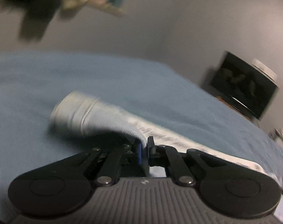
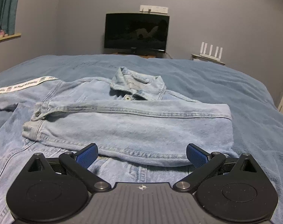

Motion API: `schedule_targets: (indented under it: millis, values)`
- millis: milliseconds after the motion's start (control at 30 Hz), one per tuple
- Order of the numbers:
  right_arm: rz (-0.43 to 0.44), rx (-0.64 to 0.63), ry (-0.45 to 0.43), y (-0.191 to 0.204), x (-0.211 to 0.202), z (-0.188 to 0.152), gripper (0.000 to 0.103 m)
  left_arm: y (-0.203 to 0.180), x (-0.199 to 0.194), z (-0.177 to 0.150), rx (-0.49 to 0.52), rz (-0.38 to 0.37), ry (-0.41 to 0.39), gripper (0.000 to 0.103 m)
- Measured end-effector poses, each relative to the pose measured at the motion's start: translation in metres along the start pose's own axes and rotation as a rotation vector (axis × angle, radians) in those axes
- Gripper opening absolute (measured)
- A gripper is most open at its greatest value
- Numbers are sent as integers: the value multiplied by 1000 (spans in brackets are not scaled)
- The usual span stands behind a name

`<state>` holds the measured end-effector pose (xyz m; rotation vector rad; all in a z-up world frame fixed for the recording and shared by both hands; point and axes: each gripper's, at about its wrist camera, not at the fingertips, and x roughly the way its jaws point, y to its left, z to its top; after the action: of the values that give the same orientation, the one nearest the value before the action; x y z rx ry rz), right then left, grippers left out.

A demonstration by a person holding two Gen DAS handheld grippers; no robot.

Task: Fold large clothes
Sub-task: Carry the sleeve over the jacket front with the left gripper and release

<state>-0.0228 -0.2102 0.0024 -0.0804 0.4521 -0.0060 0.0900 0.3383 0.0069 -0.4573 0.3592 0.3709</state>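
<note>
A light blue denim jacket [image 2: 122, 123] lies face up on a blue bedspread [image 2: 225, 85], collar [image 2: 137, 85] at the far side. One sleeve [image 2: 134, 115] is folded across the chest. My right gripper [image 2: 141, 155] is open and empty just above the jacket's lower front. The other sleeve, with a white printed stripe [image 2: 23, 85], stretches off to the left. In the blurred left wrist view my left gripper [image 1: 145, 149] is shut on that sleeve [image 1: 89, 113] and holds it lifted above the bedspread [image 1: 48, 78]; the cuff end hangs ahead of the fingers.
A dark monitor [image 2: 136, 31] stands on a low table behind the bed, and it also shows in the left wrist view [image 1: 244, 85]. A white router [image 2: 210, 53] sits on a shelf at the right. A window ledge with a teal curtain [image 2: 3, 5] is at the left.
</note>
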Motion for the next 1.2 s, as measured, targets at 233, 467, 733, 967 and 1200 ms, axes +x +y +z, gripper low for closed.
schedule_targets:
  millis: [233,467,733,967,1200]
  values:
    - [-54,90,-9,-29,-4,7,101,-122,-63,18,218,-324,-103,0]
    - [-204,178,6,-82,-1,8,100,-253,-114,-16,343,-636,-62,0]
    - [-244,376,1,-139,-4,-3,100,-365,-148,-127,389,-850,128,0]
    - [-221,400,-5,-143,4,-4,100,-393,-154,-235,574,-853,312,2]
    - [-135,365,-47,-133,-2,1,100,-345,-156,-227,611,-760,392,44]
